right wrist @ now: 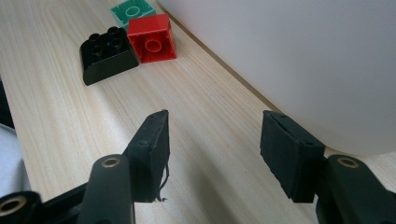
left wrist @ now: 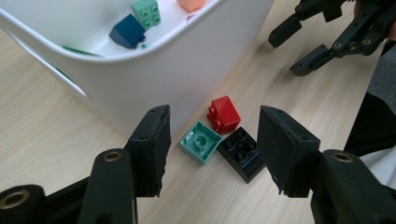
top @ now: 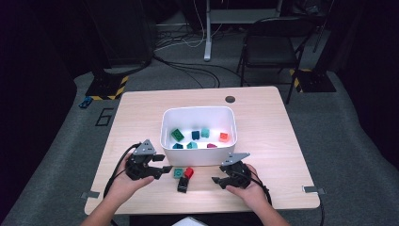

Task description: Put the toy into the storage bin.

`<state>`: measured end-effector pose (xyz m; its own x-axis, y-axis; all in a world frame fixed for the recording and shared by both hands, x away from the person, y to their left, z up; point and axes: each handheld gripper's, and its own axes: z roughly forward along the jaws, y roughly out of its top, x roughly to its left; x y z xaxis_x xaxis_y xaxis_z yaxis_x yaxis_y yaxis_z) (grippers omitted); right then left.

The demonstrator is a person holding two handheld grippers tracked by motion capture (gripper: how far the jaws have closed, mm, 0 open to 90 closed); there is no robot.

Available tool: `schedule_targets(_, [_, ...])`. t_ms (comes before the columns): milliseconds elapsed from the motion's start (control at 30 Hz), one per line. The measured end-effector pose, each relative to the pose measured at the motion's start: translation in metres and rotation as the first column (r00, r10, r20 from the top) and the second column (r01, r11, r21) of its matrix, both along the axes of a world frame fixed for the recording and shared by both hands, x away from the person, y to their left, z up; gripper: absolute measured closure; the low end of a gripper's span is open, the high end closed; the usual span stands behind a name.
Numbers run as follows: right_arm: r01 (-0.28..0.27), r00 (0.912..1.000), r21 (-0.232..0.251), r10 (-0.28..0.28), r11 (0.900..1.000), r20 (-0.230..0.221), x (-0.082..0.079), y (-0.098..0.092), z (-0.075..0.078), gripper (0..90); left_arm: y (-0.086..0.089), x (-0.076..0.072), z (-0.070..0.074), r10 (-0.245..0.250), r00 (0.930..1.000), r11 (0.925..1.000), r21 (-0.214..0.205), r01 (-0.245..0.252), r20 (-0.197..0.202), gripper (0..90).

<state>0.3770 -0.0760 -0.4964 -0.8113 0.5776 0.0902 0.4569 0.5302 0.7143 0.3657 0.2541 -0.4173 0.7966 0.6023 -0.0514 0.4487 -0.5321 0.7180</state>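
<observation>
Left gripper (left wrist: 212, 149) jaws apart, empty, aimed at teal brick (left wrist: 201, 142) on the table (black brick (left wrist: 243, 153) and red brick (left wrist: 224, 113) touching it). Right gripper (right wrist: 212, 154) jaws apart, empty, beside white bin (top: 197, 162), more bricks inside.

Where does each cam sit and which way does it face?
High view: above the person's side, facing forward and down on the table and white bin; forearms, left gripper, right gripper.
Left gripper view: on that gripper, along open jaws at teal brick, red brick, black brick; right gripper beyond.
Right gripper view: along open jaws, bare wood between.
Shared: all views show the three bricks and bin.
</observation>
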Motion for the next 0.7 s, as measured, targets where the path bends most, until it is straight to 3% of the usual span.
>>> schedule_targets(100, [0.001, 1.0000, -0.002, -0.001, 1.0000, -0.005, 0.000, 0.000, -0.001, 41.8, -0.005, -0.004, -0.016, 0.003, 0.9999, 0.9999, -0.012, -0.003, -0.016, 44.0])
schedule_targets(300, [0.006, 1.0000, 0.000, -0.006, 1.0000, -0.006, 0.000, 0.000, 0.000, 41.7, -0.014, -0.008, -0.036, 0.000, 0.9996, 0.9999, -0.010, 0.000, -0.027, 43.2])
schedule_targets(433, [0.004, 1.0000, 0.000, -0.004, 1.0000, -0.003, 0.000, 0.000, 0.000, 41.6, -0.020, -0.011, -0.055, 0.000, 0.9979, 0.9996, -0.029, -0.002, -0.065, 43.2])
schedule_targets(700, [0.008, 1.0000, 0.003, -0.008, 1.0000, -0.001, -0.001, 0.000, 0.000, 41.6, -0.028, -0.013, -0.070, -0.004, 0.9967, 0.9999, -0.013, 0.003, -0.081, 43.2])
